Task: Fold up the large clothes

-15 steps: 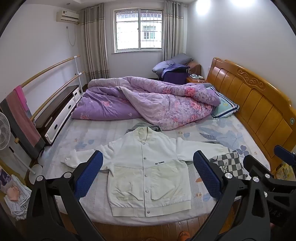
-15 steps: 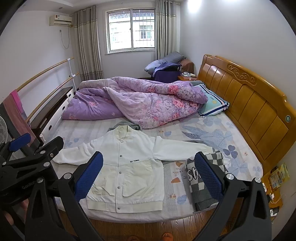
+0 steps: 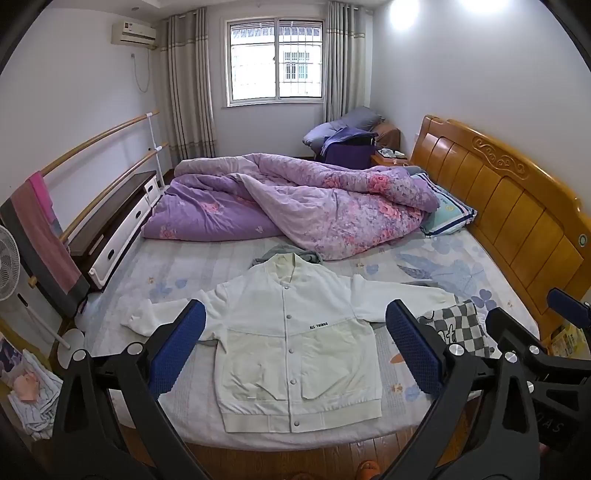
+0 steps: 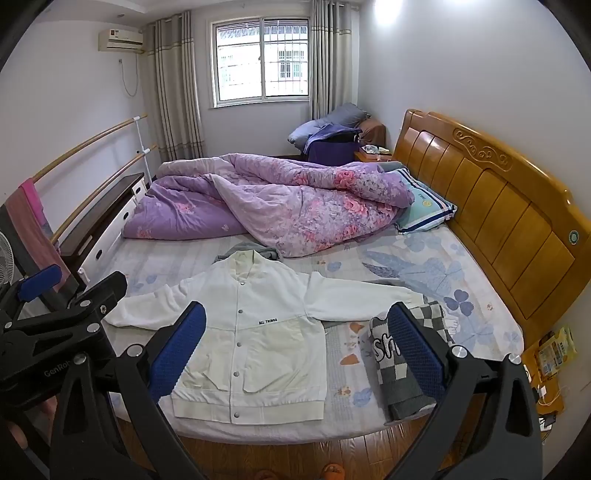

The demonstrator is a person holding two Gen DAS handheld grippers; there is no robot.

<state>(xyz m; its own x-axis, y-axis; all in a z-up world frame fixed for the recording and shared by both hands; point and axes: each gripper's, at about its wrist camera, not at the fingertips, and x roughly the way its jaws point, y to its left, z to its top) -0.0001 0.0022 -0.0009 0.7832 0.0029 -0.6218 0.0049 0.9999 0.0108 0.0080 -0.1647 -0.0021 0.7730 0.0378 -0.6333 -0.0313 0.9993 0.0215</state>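
Bed: a wide mattress (image 3: 192, 266) under a pale sheet printed with blue leaves fills the middle of the room, its near edge toward the cameras.
Jacket: a white snap-front jacket (image 3: 295, 339) lies flat and face up on the near half of the sheet, sleeves spread toward 9 and 3 o'clock, hem toward 6 o'clock.
Checked garment: a grey-and-white checked piece (image 4: 399, 369) lies folded at the jacket's 3 o'clock, just beside the sleeve cuff.
Duvet: a purple floral duvet (image 3: 295, 206) is heaped at 12 o'clock, beyond the collar.
Pillow: a teal striped pillow (image 3: 447, 214) rests against the headboard.
Headboard: an orange wooden headboard (image 3: 517, 206) runs along the 3 o'clock side.
Far wall: a barred window (image 3: 275, 59) between grey curtains, with an air conditioner (image 3: 133, 33) toward 10 o'clock.
Left side: wooden rails (image 3: 92, 136) and a low cabinet (image 3: 122, 218) at 9 o'clock.
Floor: wood boards (image 4: 295, 458) at 6 o'clock.
Left gripper (image 3: 295, 354): fingers spread wide, holding nothing, above the jacket's near part.
Right gripper (image 4: 295, 354): likewise spread and empty.
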